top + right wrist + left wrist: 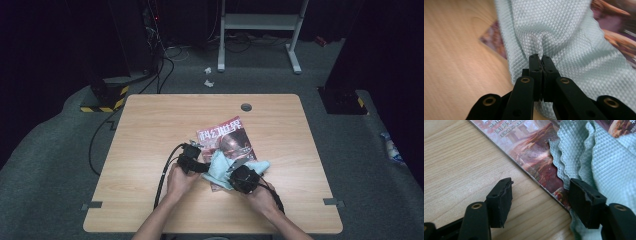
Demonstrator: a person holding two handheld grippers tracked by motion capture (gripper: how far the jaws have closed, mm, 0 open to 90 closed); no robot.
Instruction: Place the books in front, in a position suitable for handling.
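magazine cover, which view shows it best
The high view: the whole magazine lies on the table, its lower part under the cloth. The left gripper view shows its lower edge close up; the right gripper view, blurred corners.

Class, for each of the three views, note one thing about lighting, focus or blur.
High view: the table is lit, the room around it dark. Left gripper view: the cloth weave is crisp, the magazine print softer toward the top. Right gripper view: the cloth sharp near the right tongs, wood and magazine blurred at the edges.
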